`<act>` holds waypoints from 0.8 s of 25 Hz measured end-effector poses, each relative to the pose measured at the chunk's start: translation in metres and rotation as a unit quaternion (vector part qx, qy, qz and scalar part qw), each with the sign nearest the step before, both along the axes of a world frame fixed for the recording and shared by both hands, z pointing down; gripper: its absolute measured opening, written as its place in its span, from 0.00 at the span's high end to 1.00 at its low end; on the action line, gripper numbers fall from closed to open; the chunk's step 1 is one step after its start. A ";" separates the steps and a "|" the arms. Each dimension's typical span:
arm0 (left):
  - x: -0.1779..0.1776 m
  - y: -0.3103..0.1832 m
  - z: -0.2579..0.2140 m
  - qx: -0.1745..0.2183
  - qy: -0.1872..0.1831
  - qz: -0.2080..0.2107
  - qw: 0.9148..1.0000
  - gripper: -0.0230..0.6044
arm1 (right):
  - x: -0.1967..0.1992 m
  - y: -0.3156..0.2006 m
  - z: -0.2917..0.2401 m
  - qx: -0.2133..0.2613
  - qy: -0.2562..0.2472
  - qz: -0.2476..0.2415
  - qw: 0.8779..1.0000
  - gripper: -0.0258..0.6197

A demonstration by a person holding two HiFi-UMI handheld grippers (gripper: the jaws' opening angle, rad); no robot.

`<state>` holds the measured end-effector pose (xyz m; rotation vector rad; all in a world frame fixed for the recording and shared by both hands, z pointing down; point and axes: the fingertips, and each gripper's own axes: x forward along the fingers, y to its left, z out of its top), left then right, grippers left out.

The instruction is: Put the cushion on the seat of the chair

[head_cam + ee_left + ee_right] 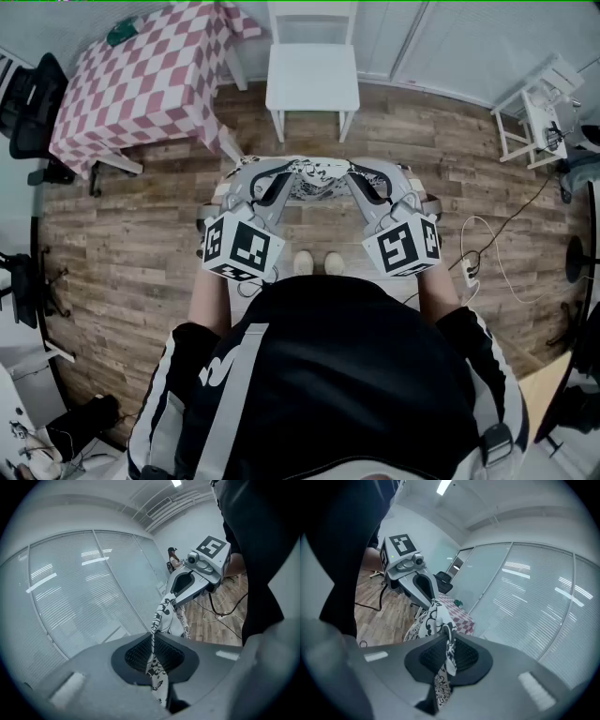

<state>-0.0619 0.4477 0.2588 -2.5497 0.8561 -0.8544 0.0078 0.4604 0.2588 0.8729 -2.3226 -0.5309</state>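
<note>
The black-and-white patterned cushion (pixel 315 180) hangs stretched between my two grippers, just in front of the person's shoes. My left gripper (pixel 270 180) is shut on its left edge, and the fabric (pixel 161 616) runs out from between the pads (pixel 140 656). My right gripper (pixel 364 180) is shut on the right edge; there the cloth (pixel 433 620) is pinched at the pads (pixel 464 657). The white chair (pixel 312 75) stands on the floor beyond the cushion, its seat bare and facing me. Each gripper view shows the other gripper across the cushion.
A table under a pink-and-white checked cloth (pixel 150 80) stands left of the chair, with a green thing (pixel 122 33) on it. A black office chair (pixel 33 103) is at the far left. A small white stand (pixel 539 117) and floor cables (pixel 487 253) are on the right.
</note>
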 end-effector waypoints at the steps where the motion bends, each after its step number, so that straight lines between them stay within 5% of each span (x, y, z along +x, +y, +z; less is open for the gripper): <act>1: -0.001 0.000 0.000 0.000 0.001 0.000 1.000 0.93 | 0.000 0.000 0.000 -0.001 0.000 0.000 1.000 0.94; 20: -0.032 0.001 0.007 0.001 0.005 0.012 1.000 0.93 | -0.035 0.004 0.004 0.000 -0.013 0.033 0.999 0.94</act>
